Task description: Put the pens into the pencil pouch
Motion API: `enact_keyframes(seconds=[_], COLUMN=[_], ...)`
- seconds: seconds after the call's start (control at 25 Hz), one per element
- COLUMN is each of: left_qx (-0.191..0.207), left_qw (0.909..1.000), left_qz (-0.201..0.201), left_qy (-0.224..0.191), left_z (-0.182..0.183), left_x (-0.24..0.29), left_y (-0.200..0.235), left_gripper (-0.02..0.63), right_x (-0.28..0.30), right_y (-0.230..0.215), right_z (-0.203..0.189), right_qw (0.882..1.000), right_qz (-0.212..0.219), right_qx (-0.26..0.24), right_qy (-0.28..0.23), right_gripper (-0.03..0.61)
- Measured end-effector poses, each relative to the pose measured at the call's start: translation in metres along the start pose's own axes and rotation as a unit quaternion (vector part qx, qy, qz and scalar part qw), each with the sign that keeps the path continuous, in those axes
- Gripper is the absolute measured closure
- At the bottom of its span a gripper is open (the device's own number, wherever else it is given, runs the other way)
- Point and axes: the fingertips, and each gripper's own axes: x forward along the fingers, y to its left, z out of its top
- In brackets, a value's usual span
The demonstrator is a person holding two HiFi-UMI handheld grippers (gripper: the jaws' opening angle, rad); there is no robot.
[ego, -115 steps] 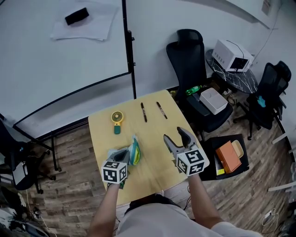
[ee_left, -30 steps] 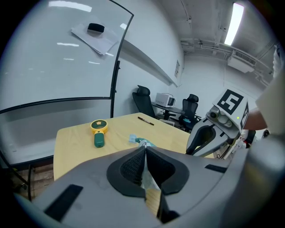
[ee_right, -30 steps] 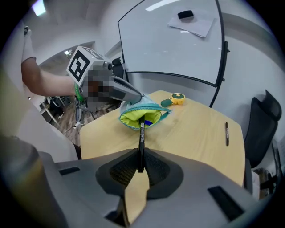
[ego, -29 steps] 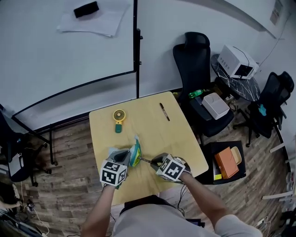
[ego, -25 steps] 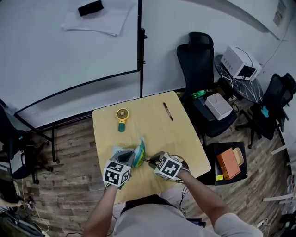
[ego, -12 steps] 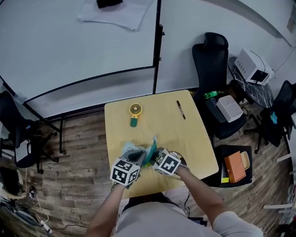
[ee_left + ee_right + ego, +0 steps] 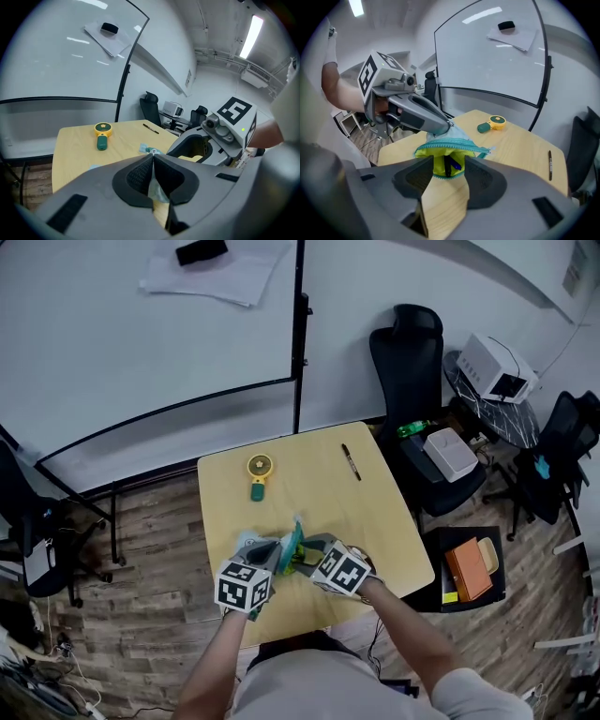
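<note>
The pencil pouch, teal with a yellow lining, stands open on the table. My left gripper is shut on the pouch's fabric edge and holds its mouth up; it also shows in the right gripper view. My right gripper is open right at the pouch mouth. A dark pen stands inside the pouch, beyond the open jaws and touching neither pad. In the head view both grippers meet at the pouch. A second pen lies near the table's far right edge.
A yellow and green hand fan lies at the far left of the wooden table. A whiteboard stands behind the table. Black office chairs and a box on the floor are to the right.
My right gripper has moved left up to the pouch mouth. The pen that stuck out of it toward the pouch is now inside the pouch. The left gripper keeps its hold.
</note>
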Motion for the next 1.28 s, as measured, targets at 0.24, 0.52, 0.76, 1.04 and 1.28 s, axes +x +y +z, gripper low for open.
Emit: enact_keyframes(seconds=[0.24,0.52,0.76,1.04,1.28], left_qx=[-0.008,-0.020,-0.024,-0.031,-0.039], left_qw=[0.9999,0.9995,0.9993,0.9987,0.9984], left_qz=[0.010,0.018,0.024,0.036,0.039], left_qy=[-0.007,-0.016,-0.015,-0.017,-0.011], left_z=[0.008,0.016,0.018,0.021,0.021], left_x=[0.005,0.007,0.010,0.017,0.024], left_y=[0.008,0.015,0.015,0.017,0.019], left_gripper=[0.600,0.600,0.600,0.600,0.600], right_x=[-0.047,-0.103,-0.127,-0.116,-0.090], right_y=[-0.032,-0.093,-0.128,-0.190,-0.239], right_z=[0.010,-0.005,-0.017,-0.033,-0.054], right_qw=[0.995,0.972,0.954,0.935,0.925], right_qz=[-0.056,-0.169,-0.221,-0.262,-0.272], right_qx=[0.047,0.119,0.156,0.203,0.243], right_qy=[-0.062,-0.115,-0.129,-0.125,-0.102], right_gripper=[0.310,0.256,0.252,0.261,0.307])
